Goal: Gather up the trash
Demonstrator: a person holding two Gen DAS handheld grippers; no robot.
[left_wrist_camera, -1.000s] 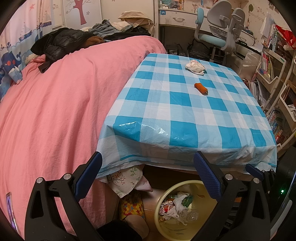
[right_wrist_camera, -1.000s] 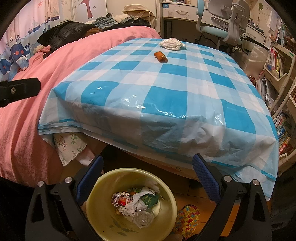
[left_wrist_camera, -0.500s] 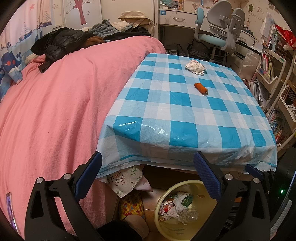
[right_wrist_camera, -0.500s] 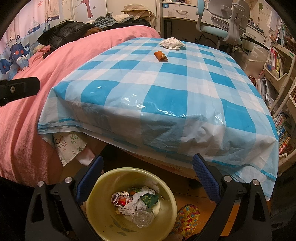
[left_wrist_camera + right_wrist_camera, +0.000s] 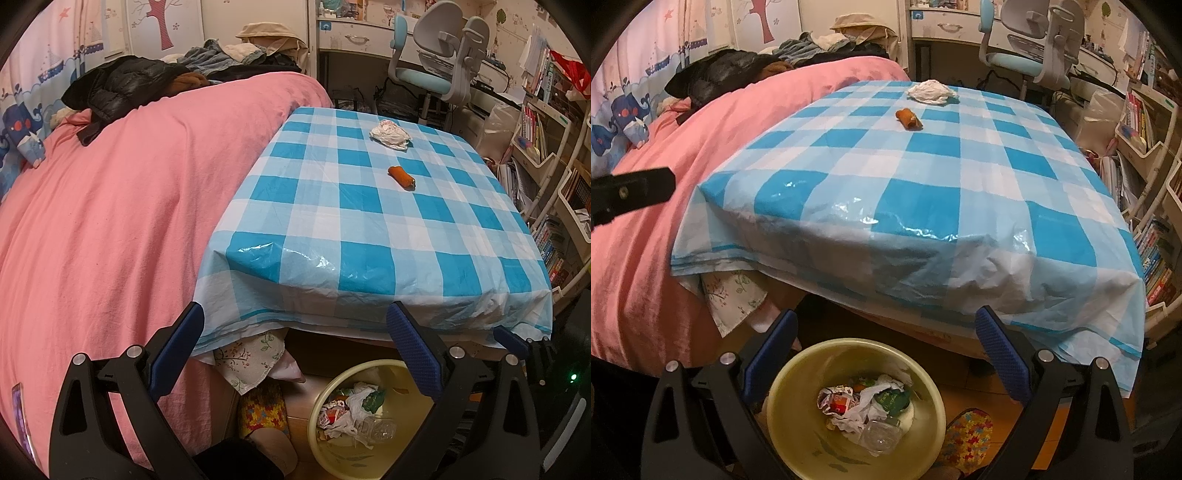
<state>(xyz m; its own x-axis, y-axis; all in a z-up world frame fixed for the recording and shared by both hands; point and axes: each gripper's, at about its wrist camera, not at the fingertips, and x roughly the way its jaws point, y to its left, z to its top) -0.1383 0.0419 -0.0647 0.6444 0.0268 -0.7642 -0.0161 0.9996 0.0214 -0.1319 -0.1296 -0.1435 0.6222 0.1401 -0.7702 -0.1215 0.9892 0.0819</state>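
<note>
Presently: two trash items on checked table, far end; bin below near edge.
Crumpled tissue: light, soft, pinch anywhere. Orange scrap: small, probably light; grasp across middle. Left gripper, right gripper: jaws apart, empty.

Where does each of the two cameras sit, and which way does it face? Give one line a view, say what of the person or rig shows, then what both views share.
Left wrist: on the left gripper, open, near the table's bed-side corner, facing across the checked tablecloth; a slippered foot shows below.
Right wrist: on the right gripper, open, above the yellow bin, facing the same way; the left gripper's black frame juts in at left.
Shared: crumpled white paper, orange piece, bin, pink bed.
</note>
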